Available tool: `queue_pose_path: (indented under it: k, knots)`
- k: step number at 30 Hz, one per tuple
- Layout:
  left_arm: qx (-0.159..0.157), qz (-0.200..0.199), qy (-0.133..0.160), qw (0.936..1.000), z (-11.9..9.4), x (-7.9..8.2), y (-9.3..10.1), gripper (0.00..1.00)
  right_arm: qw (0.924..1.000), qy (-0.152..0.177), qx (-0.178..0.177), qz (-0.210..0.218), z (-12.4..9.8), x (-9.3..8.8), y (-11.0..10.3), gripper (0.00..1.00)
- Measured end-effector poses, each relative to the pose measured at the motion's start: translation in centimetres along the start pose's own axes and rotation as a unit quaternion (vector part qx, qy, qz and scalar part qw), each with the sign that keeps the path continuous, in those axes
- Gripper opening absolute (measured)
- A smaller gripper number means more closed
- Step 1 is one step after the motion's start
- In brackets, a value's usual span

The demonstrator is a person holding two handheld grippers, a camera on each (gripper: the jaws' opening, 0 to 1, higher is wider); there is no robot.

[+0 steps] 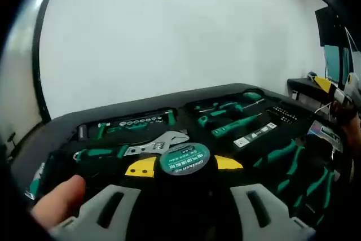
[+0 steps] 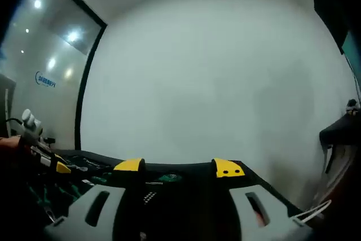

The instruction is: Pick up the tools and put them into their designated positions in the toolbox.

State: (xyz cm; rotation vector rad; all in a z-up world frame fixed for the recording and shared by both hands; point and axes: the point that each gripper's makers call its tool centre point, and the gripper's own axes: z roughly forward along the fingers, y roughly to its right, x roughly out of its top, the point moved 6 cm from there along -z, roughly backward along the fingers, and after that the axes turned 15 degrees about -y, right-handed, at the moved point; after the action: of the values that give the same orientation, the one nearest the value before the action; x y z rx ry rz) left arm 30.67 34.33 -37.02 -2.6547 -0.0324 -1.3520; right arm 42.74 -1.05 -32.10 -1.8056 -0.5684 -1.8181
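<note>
Tape measure (image 1: 184, 159), green label blurred, perhaps pinched between left gripper (image 1: 184, 165) fingers; right gripper (image 2: 178, 167) fingers spread.

Toolbox (image 1: 67, 125): matt black moulded plastic.
Adjustable wrench (image 1: 155, 144): smooth bright metal jaw, green grip.
Tape measure (image 1: 184, 159): glossy green label, black casing.
Screwdrivers (image 1: 240, 123): green plastic handles.
Wall (image 2: 214, 77): smooth, matt white.
</note>
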Motion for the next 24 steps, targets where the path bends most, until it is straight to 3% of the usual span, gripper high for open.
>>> queue_pose_path:
  k: [2,4,6,8,9,11,14,15,17,19,20,24]
  knots:
    - [0.013,0.028,0.020,0.9993,-1.2,0.1,0.0,0.35,1.0000,-0.001,0.003,-0.002,0.0,0.0,-0.1,0.44]
    - [-0.019,-0.011,0.042,0.9989,-2.4,0.7,0.0,0.34,1.0000,0.000,0.005,-0.004,0.0,0.0,-0.2,0.44]
    - [-0.030,-0.022,0.034,0.9987,-2.7,1.1,-0.5,0.31,1.0000,0.002,0.007,-0.003,-0.1,0.1,-0.2,0.44]
    - [-0.004,-0.011,0.049,0.9987,-3.2,1.9,-1.1,0.12,1.0000,0.002,0.009,-0.002,0.0,0.0,-0.3,0.44]
    - [0.000,0.008,0.056,0.9984,-2.9,2.2,-1.1,0.07,1.0000,0.001,0.008,-0.001,0.0,0.0,-0.2,0.44]
    - [-0.002,0.031,0.056,0.9979,-1.3,2.5,-1.3,0.08,1.0000,-0.002,0.009,0.002,0.1,-0.1,-0.2,0.44]
    - [-0.041,0.000,0.021,0.9989,0.5,1.9,-0.4,0.09,0.9999,-0.006,0.008,0.003,0.1,-0.2,-0.2,0.44]
    - [-0.038,0.003,0.022,0.9990,0.9,1.9,-0.4,0.07,0.9999,-0.007,0.007,0.004,0.1,-0.2,-0.1,0.44]
    - [-0.034,0.005,-0.013,0.9993,1.9,0.8,0.0,0.03,0.9999,-0.006,0.000,0.011,0.0,-0.2,0.5,0.43]
    - [-0.046,0.015,0.028,0.9984,2.2,1.0,0.6,0.03,0.9997,-0.008,-0.002,0.021,0.1,-0.4,0.9,0.43]
    - [-0.048,0.004,0.024,0.9985,2.2,1.0,0.5,0.03,0.9996,-0.009,-0.001,0.028,0.2,-0.4,1.0,0.43]
    - [-0.039,0.029,0.015,0.9987,2.3,1.0,0.8,0.01,0.9994,-0.011,0.006,0.031,0.2,-0.5,0.5,0.43]
